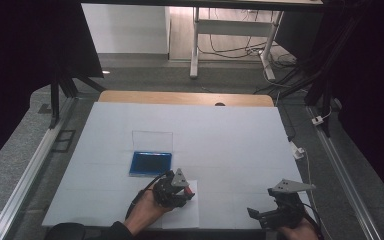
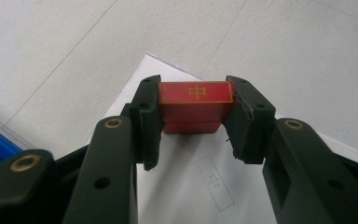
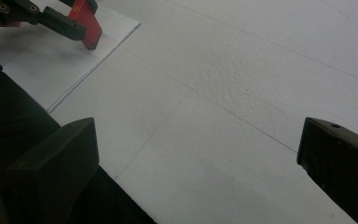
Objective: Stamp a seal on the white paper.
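Nearest the high camera we see our two forearms coming in over the white table cover [image 1: 220, 135], which spreads across most of the table, with a strip of wooden edge [image 1: 185, 98] at its far side. On that cover, left of centre, lies a blue case [image 1: 150, 163] with its clear lid [image 1: 152, 141] standing up behind it. Just in front of the case, at the near edge, lies a white sheet of paper [image 1: 187, 212], and a small printed box with a character [image 2: 216, 183] is marked on it.

Our left gripper [image 1: 182, 190] hovers over this sheet, and its jaws are clamped on a red block [image 2: 195, 107] with a gold character and gold border on its top face. We see the block between the pads, one against each side, held above the paper. Our right gripper [image 1: 260, 214] rests near the front right of the cover, well apart from the block, and its jaws stand wide apart with nothing between them.
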